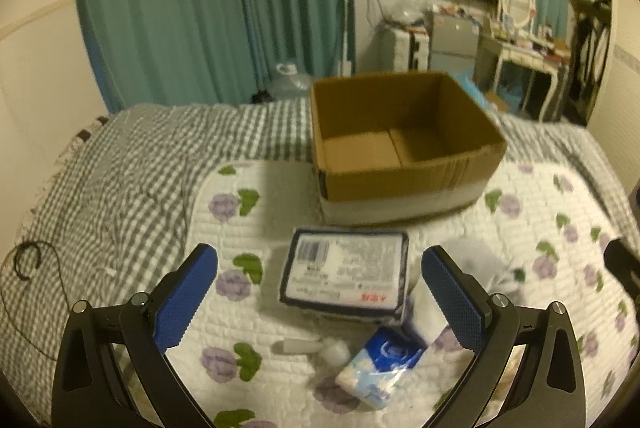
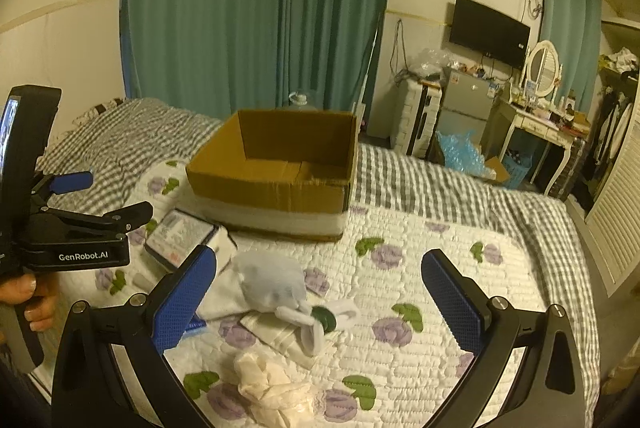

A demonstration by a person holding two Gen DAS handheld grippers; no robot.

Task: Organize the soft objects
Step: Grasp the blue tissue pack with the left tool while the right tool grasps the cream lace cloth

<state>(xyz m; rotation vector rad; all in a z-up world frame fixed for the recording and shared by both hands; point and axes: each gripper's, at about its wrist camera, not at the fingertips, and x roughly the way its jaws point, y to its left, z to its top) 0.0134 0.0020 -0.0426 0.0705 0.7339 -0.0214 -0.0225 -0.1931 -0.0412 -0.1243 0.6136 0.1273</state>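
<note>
An open, empty cardboard box [image 1: 404,144] [image 2: 280,164] stands on the floral quilt. My left gripper [image 1: 320,292] is open and empty, its fingers either side of a dark wrapped pack with a white label [image 1: 346,274] [image 2: 178,234] just ahead. A small blue tissue pack [image 1: 382,368] lies below the dark pack. My right gripper [image 2: 320,292] is open and empty above a pale grey plush toy [image 2: 274,286] and white folded cloth [image 2: 280,338]. A crumpled cream cloth [image 2: 276,388] lies nearer me. The left gripper body [image 2: 76,228] shows at the left of the right wrist view.
A white floral quilt [image 2: 400,268] covers a grey checked bedspread [image 1: 120,168]. A small white tube [image 1: 298,346] lies by the tissue pack. Green curtains [image 2: 260,8], a fridge [image 2: 466,106], a dressing table [image 2: 548,124] and a TV [image 2: 488,30] stand beyond the bed.
</note>
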